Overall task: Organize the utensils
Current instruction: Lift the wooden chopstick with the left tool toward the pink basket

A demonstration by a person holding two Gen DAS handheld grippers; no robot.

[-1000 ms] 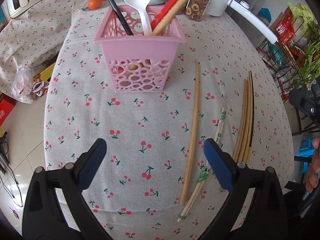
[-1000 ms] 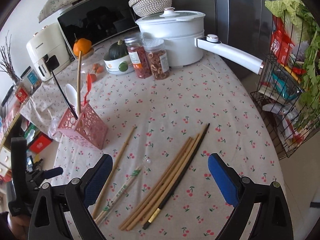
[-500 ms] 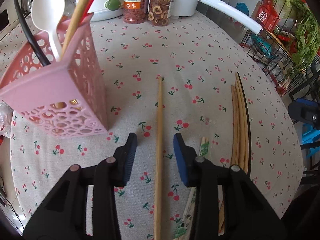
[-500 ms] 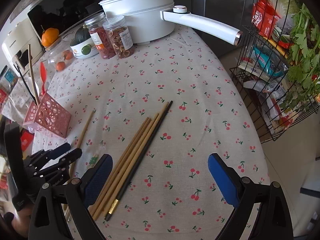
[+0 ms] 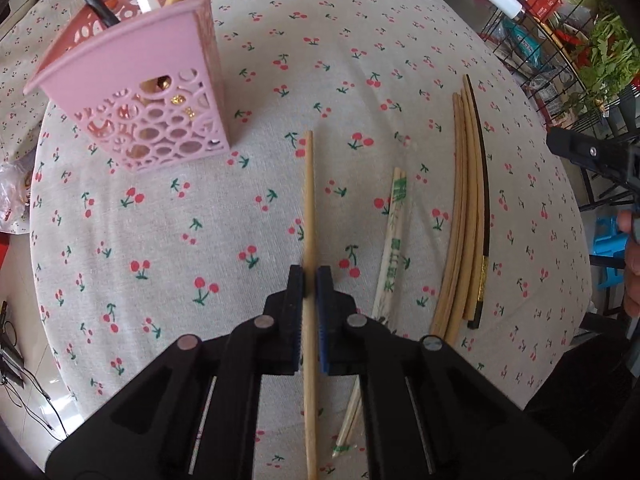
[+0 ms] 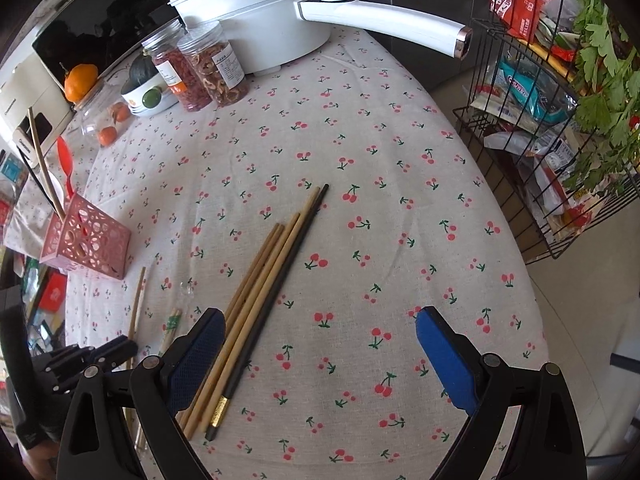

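Observation:
My left gripper [image 5: 309,280] is shut on a single long wooden chopstick [image 5: 308,200] that lies on the cherry-print tablecloth [image 5: 180,216]. A pink perforated utensil basket [image 5: 160,92] stands far left, holding a white spoon, a black handle and a wooden stick. A wrapped chopstick pair [image 5: 394,240] lies right of the held one. A bundle of wooden chopsticks with one black one [image 5: 466,208] lies further right. My right gripper [image 6: 320,344] is open and empty above the table, its left finger over the bundle [image 6: 272,276]. The basket [image 6: 88,240] shows far left there.
A white pot with a long handle [image 6: 264,12], two jars [image 6: 200,68], a bowl [image 6: 148,96] and oranges stand at the table's back. A wire rack with groceries [image 6: 552,92] stands off the right edge. The table edge curves close on the right.
My left gripper closed from wide open onto the single wooden chopstick. My right gripper moved in closer over the chopstick bundle and stayed open.

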